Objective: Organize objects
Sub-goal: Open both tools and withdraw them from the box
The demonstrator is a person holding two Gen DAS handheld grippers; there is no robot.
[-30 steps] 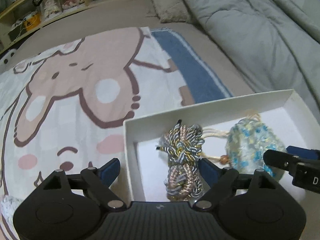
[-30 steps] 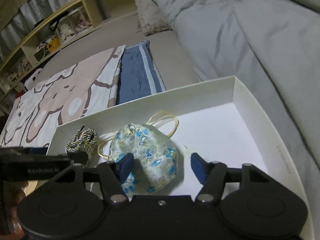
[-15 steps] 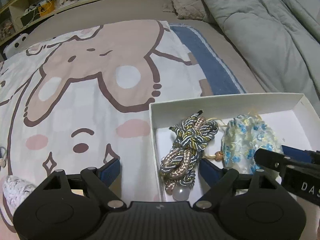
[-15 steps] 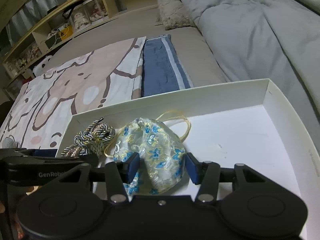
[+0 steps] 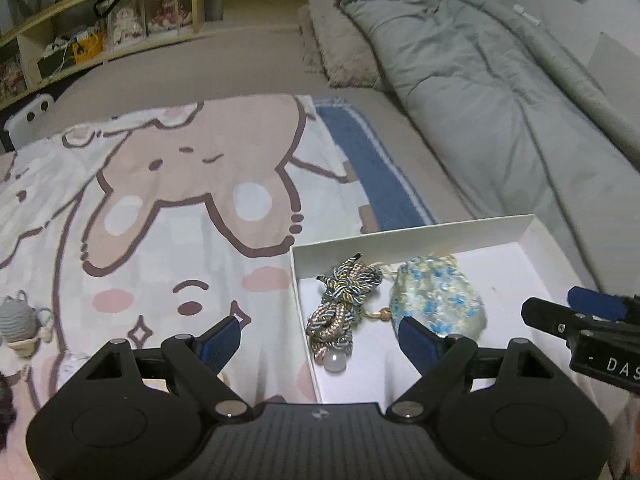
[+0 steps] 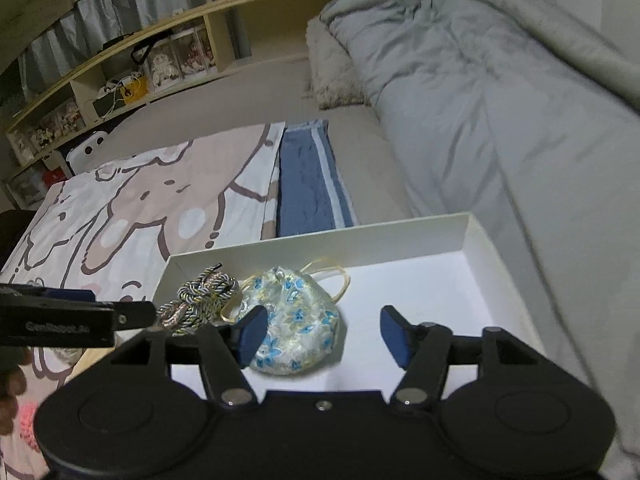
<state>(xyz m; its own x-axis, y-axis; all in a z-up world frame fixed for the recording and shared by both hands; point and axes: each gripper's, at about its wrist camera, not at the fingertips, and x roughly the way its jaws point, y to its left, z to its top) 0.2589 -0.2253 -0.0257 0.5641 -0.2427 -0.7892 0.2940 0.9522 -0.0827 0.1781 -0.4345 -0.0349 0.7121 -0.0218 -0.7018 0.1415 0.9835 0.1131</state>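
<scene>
A white box (image 5: 404, 234) (image 6: 320, 240) lies on the bed and holds a knotted cord tassel (image 5: 344, 300) (image 6: 196, 304) and a floral drawstring pouch (image 5: 436, 300) (image 6: 296, 320). My left gripper (image 5: 320, 340) is open and empty, raised above the box's left wall. My right gripper (image 6: 320, 336) is open and empty, raised above the box with the pouch under its left finger. Each gripper shows at the edge of the other's view.
A cartoon bunny blanket (image 5: 180, 200) covers the bed left of the box. A small grey knitted bag (image 5: 20, 320) lies at the far left. A grey duvet (image 5: 500, 100) lies to the right, a fluffy pillow (image 5: 336, 52) and shelves (image 5: 100, 32) behind.
Both grippers have pulled back and up from the box. My right gripper has opened wider and moved off the pouch. The pouch and tassel lie still in the box.
</scene>
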